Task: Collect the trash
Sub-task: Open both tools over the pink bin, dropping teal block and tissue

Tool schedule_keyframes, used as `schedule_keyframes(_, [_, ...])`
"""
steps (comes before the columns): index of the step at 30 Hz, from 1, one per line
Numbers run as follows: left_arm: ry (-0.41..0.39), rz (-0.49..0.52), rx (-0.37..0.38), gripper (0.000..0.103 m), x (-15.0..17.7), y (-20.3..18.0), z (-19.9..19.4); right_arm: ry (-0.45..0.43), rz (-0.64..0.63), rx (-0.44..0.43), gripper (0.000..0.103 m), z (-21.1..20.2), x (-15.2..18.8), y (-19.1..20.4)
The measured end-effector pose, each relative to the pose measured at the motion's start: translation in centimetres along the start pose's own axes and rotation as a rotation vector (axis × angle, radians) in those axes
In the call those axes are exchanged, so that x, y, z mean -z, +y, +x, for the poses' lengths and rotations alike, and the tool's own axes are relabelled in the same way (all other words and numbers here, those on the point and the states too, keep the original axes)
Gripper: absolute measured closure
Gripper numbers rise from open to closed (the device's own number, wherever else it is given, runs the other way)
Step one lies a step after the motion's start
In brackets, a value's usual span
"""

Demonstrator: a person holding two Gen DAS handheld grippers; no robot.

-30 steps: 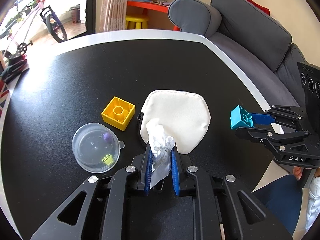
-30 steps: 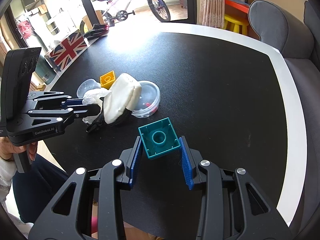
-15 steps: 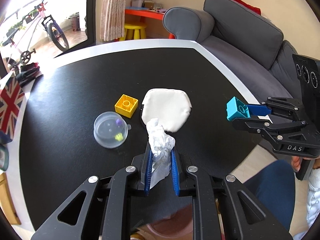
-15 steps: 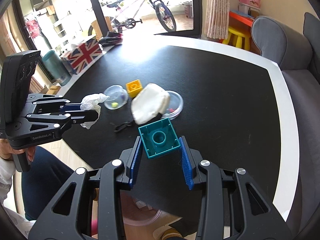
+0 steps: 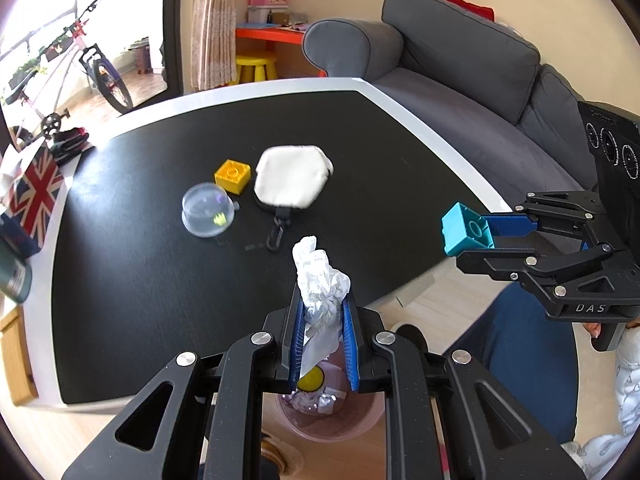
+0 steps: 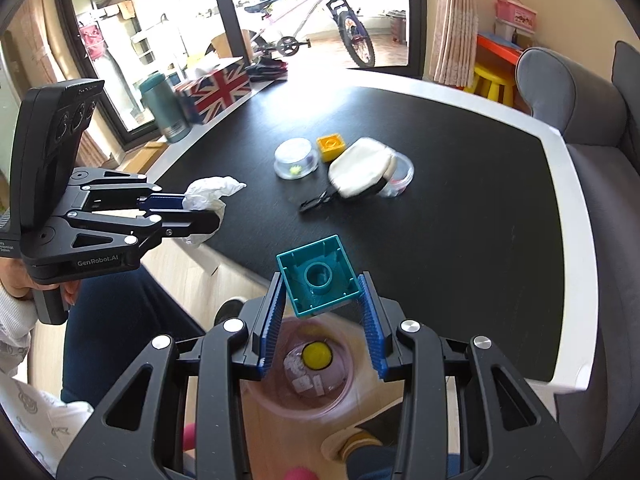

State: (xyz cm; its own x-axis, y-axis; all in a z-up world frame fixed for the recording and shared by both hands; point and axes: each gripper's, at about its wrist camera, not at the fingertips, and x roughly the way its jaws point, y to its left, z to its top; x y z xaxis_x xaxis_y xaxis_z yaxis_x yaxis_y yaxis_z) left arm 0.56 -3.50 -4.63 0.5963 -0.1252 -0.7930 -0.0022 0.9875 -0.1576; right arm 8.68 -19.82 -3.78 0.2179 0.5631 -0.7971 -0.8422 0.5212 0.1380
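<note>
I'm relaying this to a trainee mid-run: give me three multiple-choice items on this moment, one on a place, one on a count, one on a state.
1. Where is the pink bin?
A. on the table
B. on the floor below the grippers
C. on the sofa

2. How many toy bricks show?
A. one
B. two
C. four

3. The left gripper is:
A. open
B. shut on the crumpled tissue
C. shut on the brick

Key: 
1 B, bin sits past the table edge.
2 B, yellow brick on the table, teal brick in the right gripper.
3 B, crumpled tissue is pinched.
</note>
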Motion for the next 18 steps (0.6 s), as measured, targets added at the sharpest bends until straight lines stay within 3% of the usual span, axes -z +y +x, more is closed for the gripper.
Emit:
schedule_keyframes(10, [0.036,-0.026,0.032,0.086,4.5,-1.3,-0.1,0.070,0.018,-0.062,0.066,1.2,4.1,2.0])
schedule_keyframes(16, [0.051,-0.029,0.051,0.086,5.8,-1.7,-0.3,0.086,0.005,-0.087,0.065,2.0,4.8,3.0])
schedule_keyframes(18, [0.049,-0.032,0.051,0.086,5.8,-1.5,-0.4,0.090,-0.002,-0.095,0.051,2.1,4.8,3.2])
